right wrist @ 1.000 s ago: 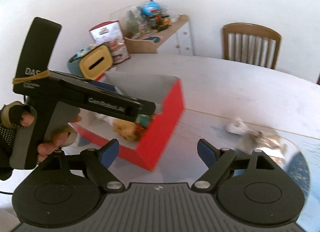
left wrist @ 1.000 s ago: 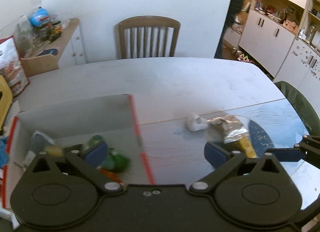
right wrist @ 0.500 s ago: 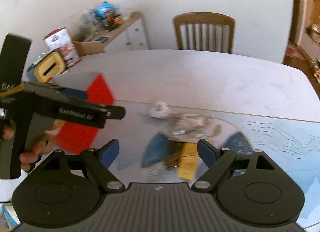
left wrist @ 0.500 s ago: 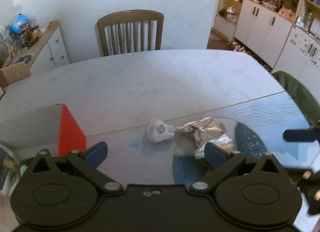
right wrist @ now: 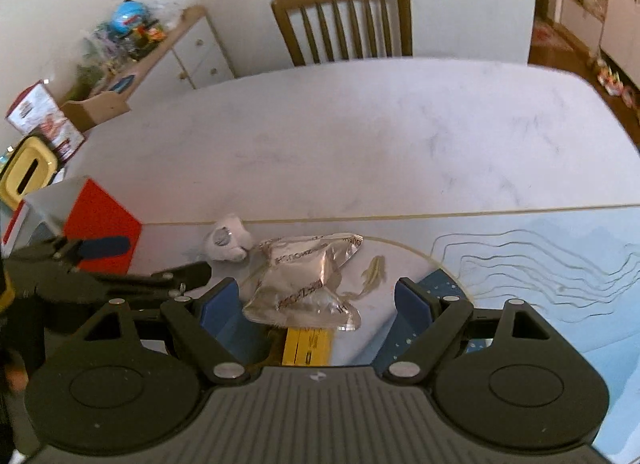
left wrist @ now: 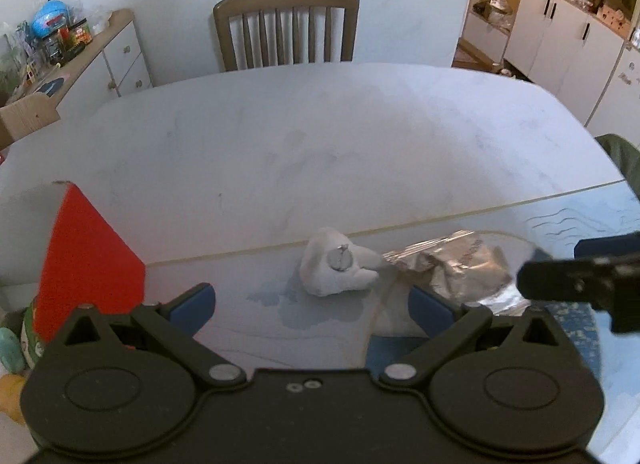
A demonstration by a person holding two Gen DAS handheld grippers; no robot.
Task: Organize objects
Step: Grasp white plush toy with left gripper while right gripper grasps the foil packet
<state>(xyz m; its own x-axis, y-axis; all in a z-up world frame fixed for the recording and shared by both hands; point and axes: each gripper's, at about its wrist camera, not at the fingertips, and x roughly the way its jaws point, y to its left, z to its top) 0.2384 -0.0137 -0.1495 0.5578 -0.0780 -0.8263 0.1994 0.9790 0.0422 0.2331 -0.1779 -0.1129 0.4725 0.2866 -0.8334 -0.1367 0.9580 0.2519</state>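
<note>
Landmark: foil pouch [right wrist: 308, 280], crumpled, flat on counter [right wrist: 360, 136].
White toy [left wrist: 338, 267]: touching pouch's left end.
Red box [left wrist: 86, 256]: well left of pouch, at counter edge.
Open room: bare counter beyond pouch to chair [right wrist: 344, 20].
Writing: pouch print unreadable.
Left gripper [left wrist: 312, 304]: fingers spread, empty, near toy.
Right gripper [right wrist: 318, 302]: fingers wide apart, straddling pouch, no grip.

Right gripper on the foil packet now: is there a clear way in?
Probably yes. The right gripper is open, its fingers either side of the foil packet, with nothing between. The white toy touches the packet's far left corner, and the left gripper hovers close on the left.
</note>
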